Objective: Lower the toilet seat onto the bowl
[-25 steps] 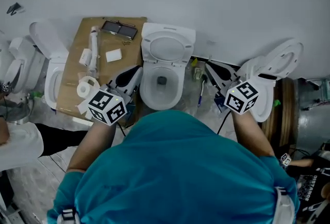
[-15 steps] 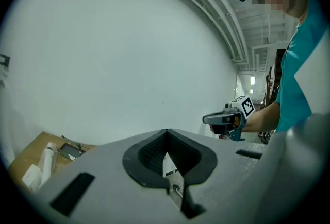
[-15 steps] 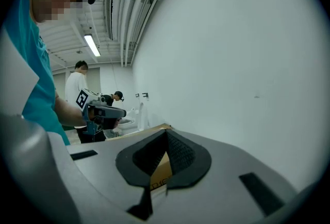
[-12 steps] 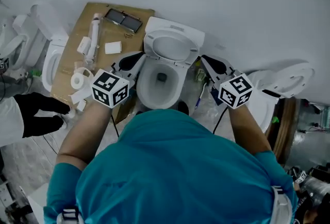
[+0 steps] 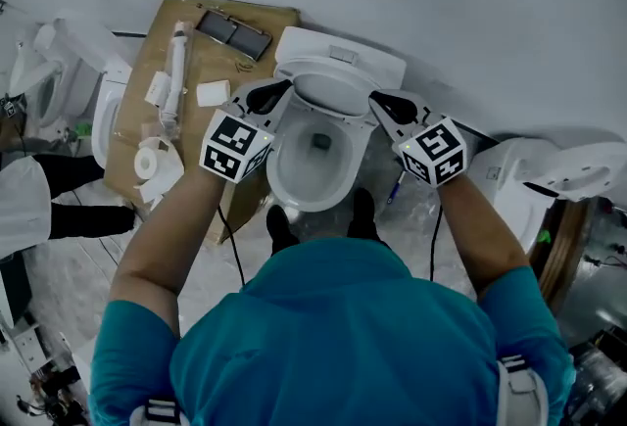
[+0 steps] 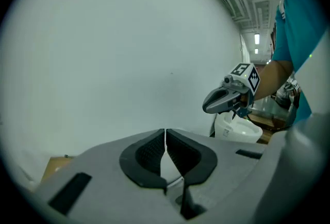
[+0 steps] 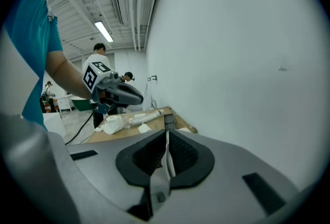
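Head view: closing in on the raised toilet seat (image 5: 331,86).
Left tool (image 5: 274,93) and right tool (image 5: 380,103), each clenched on nothing, have swung forward and down to flank the seat, still upright behind the bowl (image 5: 284,181); lowering has not begun.

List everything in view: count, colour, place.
toilet: one, white, centre
seat: one, white, upright at toilet's rear
other toilets: at least two, white, both sides
cardboard: one, brown, left of toilet
pipe: one, white, on cardboard
tape roll: one, white, on cardboard
bystander: one, white top, far left
shoes: two, black, before toilet
left gripper: one, grey, shut, left of seat
right gripper: one, grey, shut, right of seat
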{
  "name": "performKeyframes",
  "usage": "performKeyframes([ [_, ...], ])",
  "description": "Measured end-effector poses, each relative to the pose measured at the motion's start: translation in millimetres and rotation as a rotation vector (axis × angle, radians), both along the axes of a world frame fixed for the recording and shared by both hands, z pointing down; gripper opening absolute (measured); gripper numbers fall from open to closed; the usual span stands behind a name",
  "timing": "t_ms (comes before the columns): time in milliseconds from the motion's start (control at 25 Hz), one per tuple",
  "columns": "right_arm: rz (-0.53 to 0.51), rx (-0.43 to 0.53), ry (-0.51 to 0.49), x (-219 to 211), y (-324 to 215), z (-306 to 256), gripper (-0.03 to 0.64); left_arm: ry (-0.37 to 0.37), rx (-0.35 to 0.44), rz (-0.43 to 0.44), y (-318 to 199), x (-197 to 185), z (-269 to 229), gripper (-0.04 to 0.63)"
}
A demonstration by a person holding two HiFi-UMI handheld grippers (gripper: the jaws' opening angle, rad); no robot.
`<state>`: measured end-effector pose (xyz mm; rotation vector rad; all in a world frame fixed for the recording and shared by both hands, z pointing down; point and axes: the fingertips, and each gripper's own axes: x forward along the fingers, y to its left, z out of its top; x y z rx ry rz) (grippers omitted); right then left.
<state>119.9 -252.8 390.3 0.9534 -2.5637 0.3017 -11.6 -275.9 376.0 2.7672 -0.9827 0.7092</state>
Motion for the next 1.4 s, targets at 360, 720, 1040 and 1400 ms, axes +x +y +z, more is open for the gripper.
performKeyframes([
  [360, -0.083, 0.033, 0.206, -14, -62, 79, 0.033, -0.373, 0.059, 0.251, -68, 28, 109, 0.087],
  [720, -0.125, 0.038, 0.310, -18, -87, 126, 0.082, -0.579, 0.056, 0.439, -86, 43, 161, 0.091],
  [1040, -0.130, 0.129, 0.445, -14, -82, 137, 0.092, -0.622, 0.085, 0.473, -88, 45, 167, 0.090],
  [1400, -0.158, 0.162, 0.488, -16, -68, 138, 0.092, -0.723, 0.131, 0.559, -74, 41, 167, 0.090],
])
